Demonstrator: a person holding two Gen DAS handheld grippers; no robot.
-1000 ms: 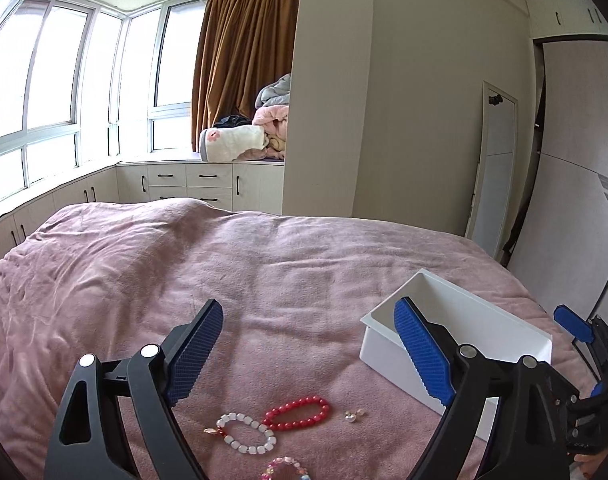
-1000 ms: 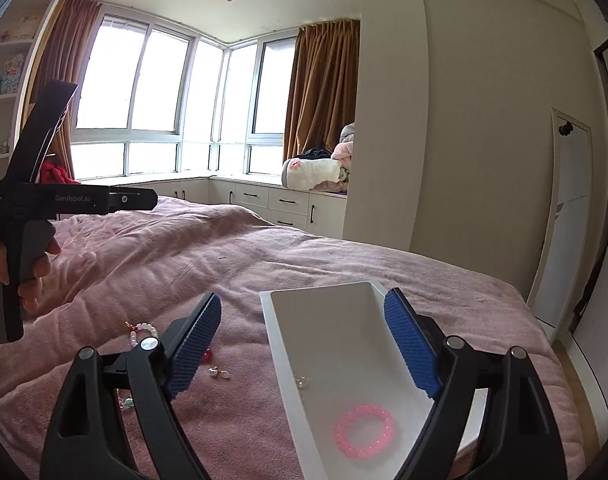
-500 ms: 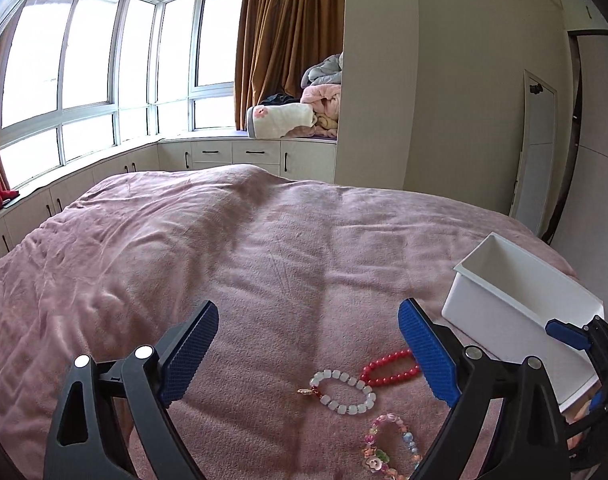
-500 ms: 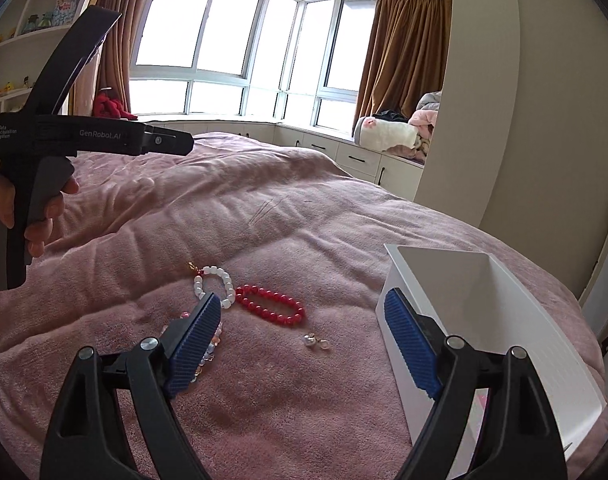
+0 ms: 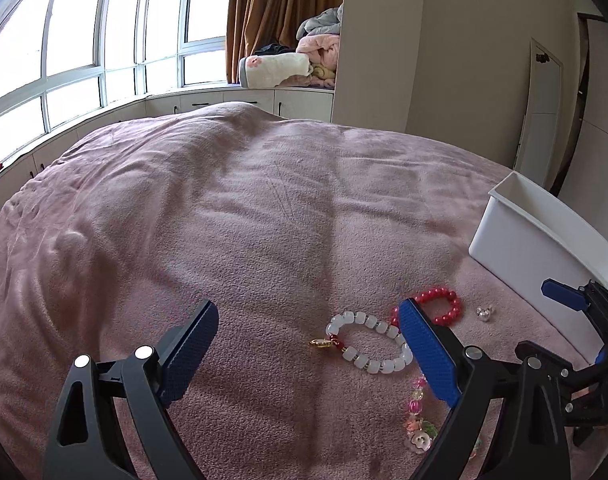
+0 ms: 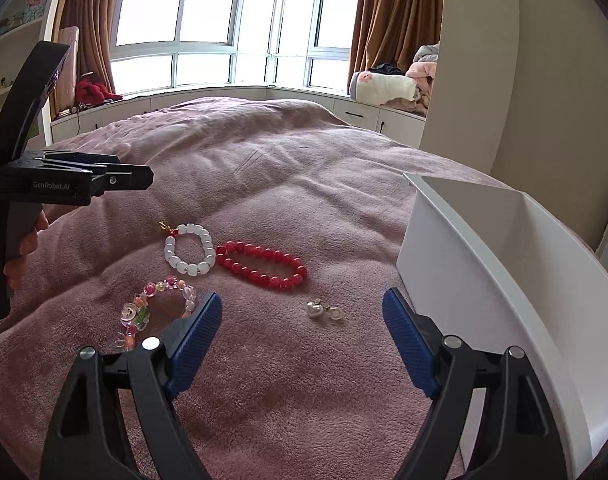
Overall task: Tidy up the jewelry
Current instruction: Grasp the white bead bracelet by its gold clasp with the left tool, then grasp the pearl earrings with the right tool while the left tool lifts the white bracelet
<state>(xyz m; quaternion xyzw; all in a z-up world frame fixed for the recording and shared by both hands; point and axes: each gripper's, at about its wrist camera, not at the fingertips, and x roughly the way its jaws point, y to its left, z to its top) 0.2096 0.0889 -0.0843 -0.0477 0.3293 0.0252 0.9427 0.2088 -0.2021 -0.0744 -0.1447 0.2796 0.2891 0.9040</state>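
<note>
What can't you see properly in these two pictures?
- Inside of the white plastic bin: both views, hidden by its own walls.
- Colourful flower-bead bracelet: left view, partly behind the left gripper's blue finger.
- Small pearl earrings: too small for detail in either view.
- Hand holding the left gripper: right view, cut off by the edge.

hidden: colourful bead bracelet [image 5: 417, 420] partly behind left tool finger | cut off: white box [image 6: 503, 280] interior unseen
</note>
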